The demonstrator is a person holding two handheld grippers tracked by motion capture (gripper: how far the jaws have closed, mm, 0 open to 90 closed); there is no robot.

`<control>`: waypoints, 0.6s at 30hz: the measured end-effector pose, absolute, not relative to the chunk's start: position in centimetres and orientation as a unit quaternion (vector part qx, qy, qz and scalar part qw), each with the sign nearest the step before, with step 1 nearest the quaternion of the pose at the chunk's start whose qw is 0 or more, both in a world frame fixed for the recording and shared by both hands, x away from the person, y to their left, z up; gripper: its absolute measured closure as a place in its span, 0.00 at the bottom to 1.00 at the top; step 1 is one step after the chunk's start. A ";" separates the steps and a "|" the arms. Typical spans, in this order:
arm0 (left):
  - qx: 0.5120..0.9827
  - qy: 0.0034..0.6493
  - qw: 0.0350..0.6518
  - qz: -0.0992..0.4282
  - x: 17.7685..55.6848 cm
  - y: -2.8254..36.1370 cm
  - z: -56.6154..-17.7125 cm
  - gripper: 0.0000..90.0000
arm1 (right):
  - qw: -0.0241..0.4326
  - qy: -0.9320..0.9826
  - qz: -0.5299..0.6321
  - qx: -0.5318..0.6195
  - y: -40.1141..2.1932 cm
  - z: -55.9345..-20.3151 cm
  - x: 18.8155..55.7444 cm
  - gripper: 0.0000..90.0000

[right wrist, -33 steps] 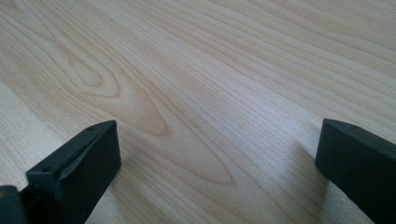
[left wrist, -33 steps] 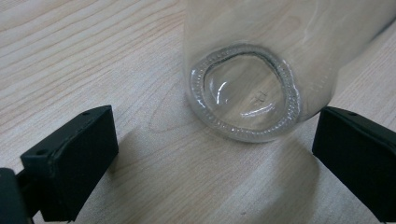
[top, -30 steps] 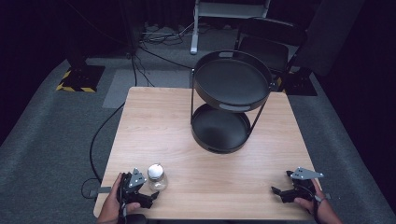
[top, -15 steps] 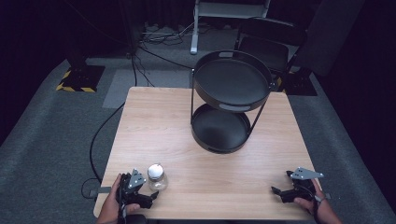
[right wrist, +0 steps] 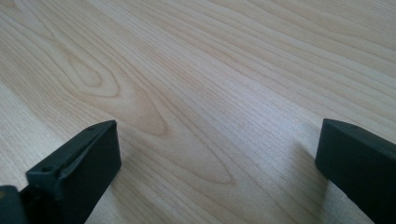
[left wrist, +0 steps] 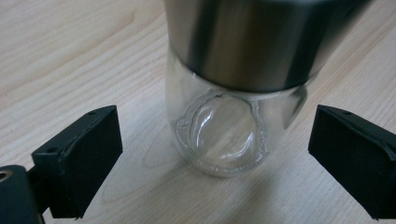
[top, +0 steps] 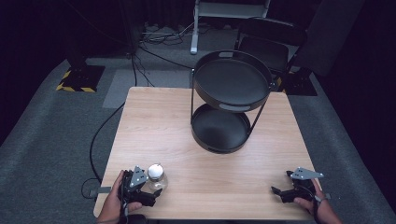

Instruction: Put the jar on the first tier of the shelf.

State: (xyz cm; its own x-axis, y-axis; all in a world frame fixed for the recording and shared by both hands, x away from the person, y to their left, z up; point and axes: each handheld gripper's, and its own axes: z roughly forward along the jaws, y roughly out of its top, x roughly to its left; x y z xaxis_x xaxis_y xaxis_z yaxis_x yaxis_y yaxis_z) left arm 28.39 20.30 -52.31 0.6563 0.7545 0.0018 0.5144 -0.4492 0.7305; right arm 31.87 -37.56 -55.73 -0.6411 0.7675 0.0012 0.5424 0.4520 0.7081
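Note:
A small clear glass jar (top: 157, 177) with a silver metal cap stands upright near the front left of the wooden table (top: 177, 121). My left gripper (top: 150, 198) sits low just in front of it, open. In the left gripper view the jar (left wrist: 233, 116) stands between the two spread jaws, with a gap on each side and no touching. My right gripper (top: 277, 192) rests near the front right edge of the table, open, and its jaws in the right gripper view frame nothing but bare wood (right wrist: 196, 93).
A black two-tier round tray stand (top: 231, 100) occupies the middle back of the table; both its trays hold nothing. Cables run over the grey floor to the left, and a dark chair (top: 271, 42) stands behind the table.

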 end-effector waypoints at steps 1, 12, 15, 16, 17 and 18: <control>0.833 0.380 0.364 0.168 28.4 20.3 -52.1 0.03 | 0.162 0.837 0.347 0.392 -37.6 -55.7 31.9 0.00; 0.830 0.373 0.377 0.173 28.9 19.8 -51.2 0.03 | 0.162 0.837 0.347 0.391 -37.6 -55.7 31.9 0.00; 0.830 0.373 0.378 0.173 29.1 19.7 -51.1 0.04 | 0.162 0.836 0.348 0.392 -37.6 -55.7 31.9 0.00; 0.832 0.370 0.376 0.172 29.2 19.6 -51.1 0.04 | 0.162 0.836 0.347 0.392 -37.6 -55.7 31.9 0.00; 0.834 0.368 0.373 0.172 29.3 19.4 -51.0 0.04 | 0.162 0.837 0.347 0.392 -37.6 -55.7 31.9 0.00; 0.835 0.367 0.372 0.172 29.4 19.3 -51.0 0.04 | 0.162 0.836 0.347 0.392 -37.6 -55.7 31.9 0.00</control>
